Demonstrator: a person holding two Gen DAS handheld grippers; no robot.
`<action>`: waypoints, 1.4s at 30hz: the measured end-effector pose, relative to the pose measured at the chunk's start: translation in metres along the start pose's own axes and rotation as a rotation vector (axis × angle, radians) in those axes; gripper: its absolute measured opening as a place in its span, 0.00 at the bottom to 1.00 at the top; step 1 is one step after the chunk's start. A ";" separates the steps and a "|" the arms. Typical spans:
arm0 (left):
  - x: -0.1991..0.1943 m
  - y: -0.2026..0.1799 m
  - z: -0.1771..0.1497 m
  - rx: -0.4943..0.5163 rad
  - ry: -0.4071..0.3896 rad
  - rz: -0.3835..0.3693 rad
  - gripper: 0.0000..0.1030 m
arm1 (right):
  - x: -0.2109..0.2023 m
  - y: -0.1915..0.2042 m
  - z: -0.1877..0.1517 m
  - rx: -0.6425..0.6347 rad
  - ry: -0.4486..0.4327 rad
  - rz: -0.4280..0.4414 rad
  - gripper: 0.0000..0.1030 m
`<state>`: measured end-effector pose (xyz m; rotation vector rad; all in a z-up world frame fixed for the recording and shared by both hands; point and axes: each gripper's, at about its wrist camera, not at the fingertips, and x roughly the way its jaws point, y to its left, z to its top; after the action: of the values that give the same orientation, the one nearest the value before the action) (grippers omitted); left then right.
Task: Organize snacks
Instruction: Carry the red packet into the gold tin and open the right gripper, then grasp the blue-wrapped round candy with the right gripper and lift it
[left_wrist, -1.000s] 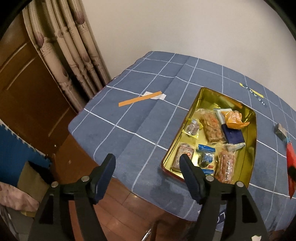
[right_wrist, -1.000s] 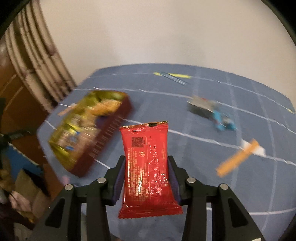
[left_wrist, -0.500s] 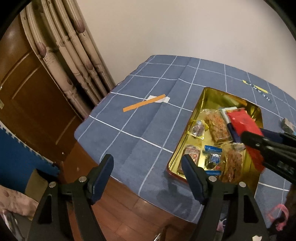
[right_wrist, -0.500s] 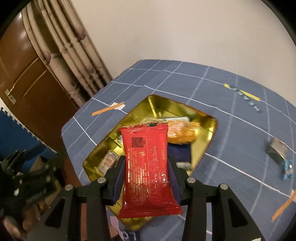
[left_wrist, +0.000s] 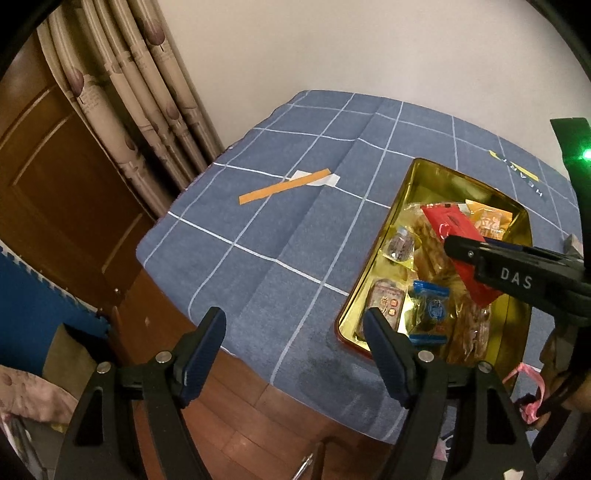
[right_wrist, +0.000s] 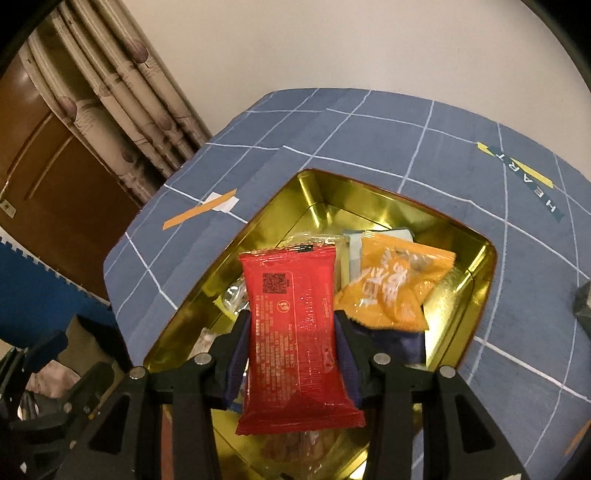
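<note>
A gold tin tray (right_wrist: 388, 206) (left_wrist: 417, 177) holding several wrapped snacks sits on the blue checked tablecloth. My right gripper (right_wrist: 293, 332) is shut on a red snack packet (right_wrist: 295, 332) and holds it above the tray, beside an orange packet (right_wrist: 391, 288). In the left wrist view that red packet (left_wrist: 448, 225) hangs over the tray's middle, pinched by the right gripper's black fingers (left_wrist: 480, 254). My left gripper (left_wrist: 295, 336) hovers off the table's near corner, left of the tray. Its jaws are opening and nothing is between them.
An orange paper strip (left_wrist: 284, 190) on white tape lies on the cloth left of the tray. A curtain (left_wrist: 140, 96) and wooden door (left_wrist: 51, 177) stand beyond the table's left edge. A small grey object (right_wrist: 583, 299) lies at the right. Wooden floor shows below the table edge.
My right gripper carried the red packet from the open cloth to above the tray and came in closer. My left gripper's jaws spread slightly wider and barely moved.
</note>
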<state>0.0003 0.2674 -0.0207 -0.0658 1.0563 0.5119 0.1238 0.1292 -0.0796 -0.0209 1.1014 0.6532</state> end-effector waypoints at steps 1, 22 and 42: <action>0.001 0.001 0.000 -0.002 0.002 0.000 0.73 | 0.001 0.000 0.000 0.004 0.000 0.005 0.43; -0.001 0.004 -0.001 -0.005 -0.016 0.028 0.73 | -0.052 -0.005 -0.014 0.008 -0.190 0.055 0.46; -0.050 -0.032 0.000 0.104 -0.105 -0.035 0.78 | -0.159 -0.252 -0.121 0.170 -0.269 -0.393 0.61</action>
<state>-0.0052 0.2207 0.0150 0.0336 0.9757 0.4237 0.1052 -0.1916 -0.0793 -0.0023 0.8560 0.2011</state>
